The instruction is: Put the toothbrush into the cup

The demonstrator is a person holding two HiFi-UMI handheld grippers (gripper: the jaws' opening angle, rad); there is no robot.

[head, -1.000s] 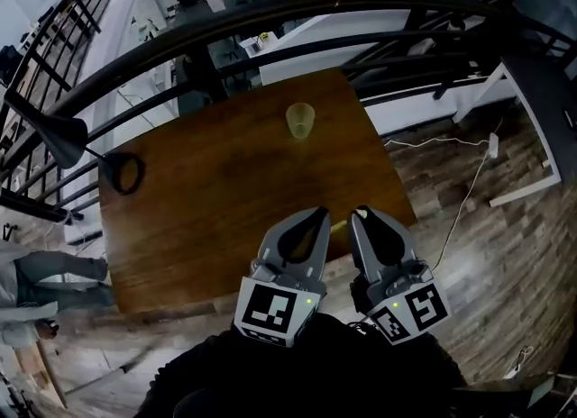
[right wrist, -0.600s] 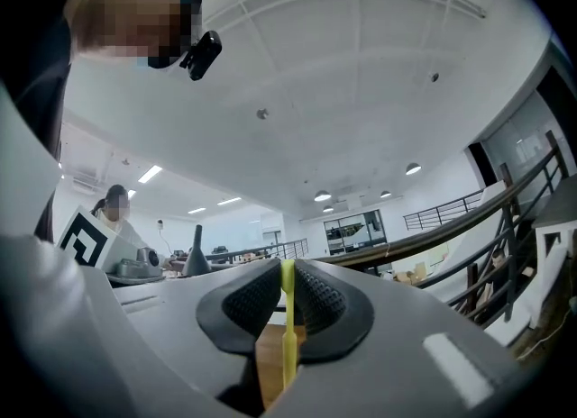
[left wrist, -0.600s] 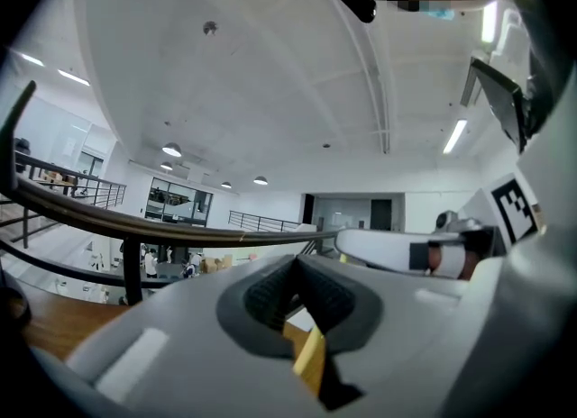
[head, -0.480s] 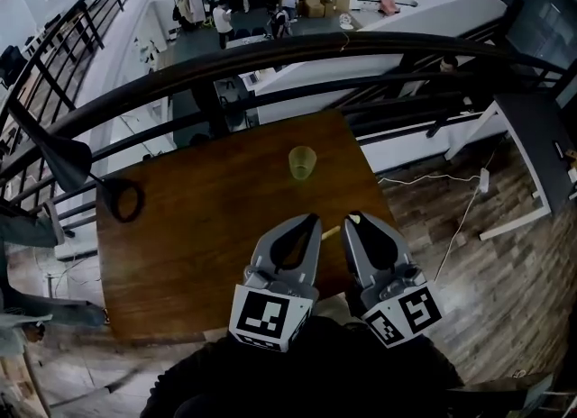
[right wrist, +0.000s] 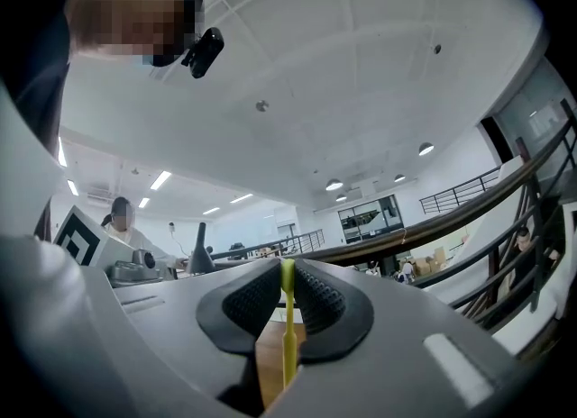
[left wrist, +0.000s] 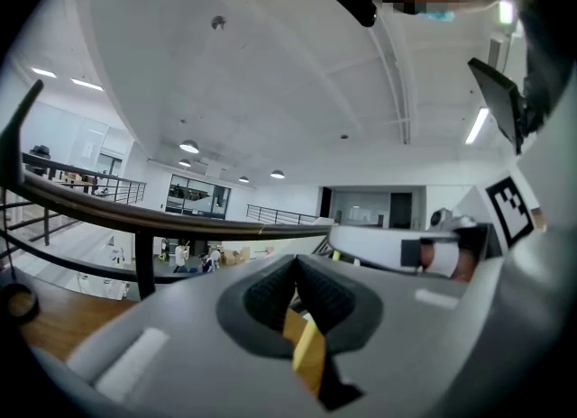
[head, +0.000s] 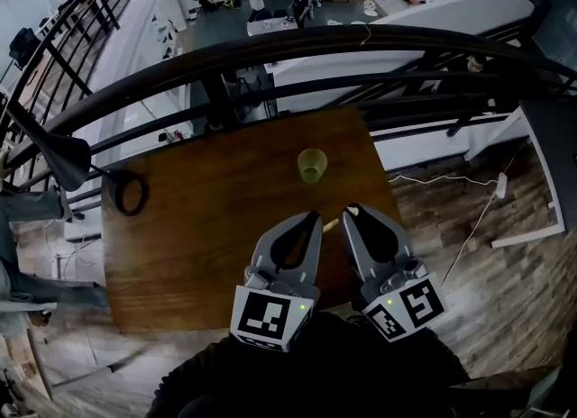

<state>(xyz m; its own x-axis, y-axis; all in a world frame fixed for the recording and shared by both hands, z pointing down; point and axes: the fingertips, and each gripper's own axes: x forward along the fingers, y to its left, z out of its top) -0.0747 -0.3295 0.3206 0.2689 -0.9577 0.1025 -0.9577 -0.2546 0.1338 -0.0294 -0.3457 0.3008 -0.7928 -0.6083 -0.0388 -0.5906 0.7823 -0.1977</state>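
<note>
the right gripper (right wrist: 287,268) clamps the toothbrush (right wrist: 288,335), hiding most of it.

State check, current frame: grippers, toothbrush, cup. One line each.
toothbrush: clamped between pads, off the table
right gripper: shut on toothbrush
left gripper: jaws together, nothing gripped
cup: upright on table, toothbrush not in it
</note>
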